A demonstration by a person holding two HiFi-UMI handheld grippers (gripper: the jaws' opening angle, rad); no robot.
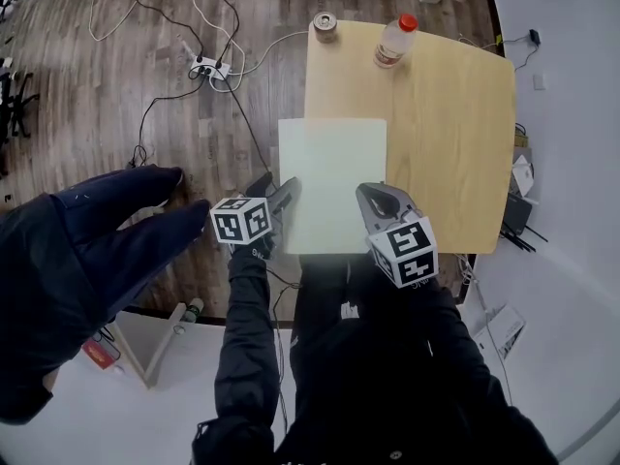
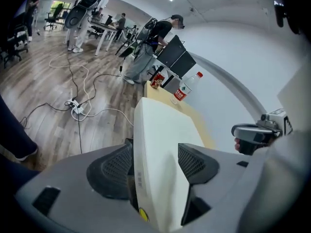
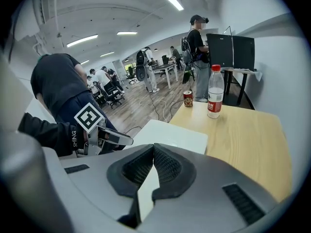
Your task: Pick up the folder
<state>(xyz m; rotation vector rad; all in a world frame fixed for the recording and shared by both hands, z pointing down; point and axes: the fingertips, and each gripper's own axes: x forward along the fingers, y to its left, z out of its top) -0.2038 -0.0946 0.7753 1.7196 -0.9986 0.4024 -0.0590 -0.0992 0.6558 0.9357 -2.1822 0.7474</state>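
Note:
A white folder (image 1: 334, 172) lies flat on the light wooden table (image 1: 455, 114), its left side hanging over the table's edge. My left gripper (image 1: 276, 190) is at the folder's near left corner. In the left gripper view the folder's thick edge (image 2: 165, 130) runs between the jaws of that gripper (image 2: 154, 147), which stand wide apart around it; a dark gap shows beside the left pad. My right gripper (image 1: 378, 197) hovers over the near right corner. Its jaws (image 3: 153, 147) meet at the tips, with the white of the folder (image 3: 170, 135) showing beyond and beneath them.
A water bottle (image 1: 395, 42) and a can (image 1: 325, 25) stand at the table's far edge. A power strip with cables (image 1: 208, 68) lies on the wooden floor to the left. A dark sleeve (image 1: 87, 250) fills the near left. People stand at desks in the background.

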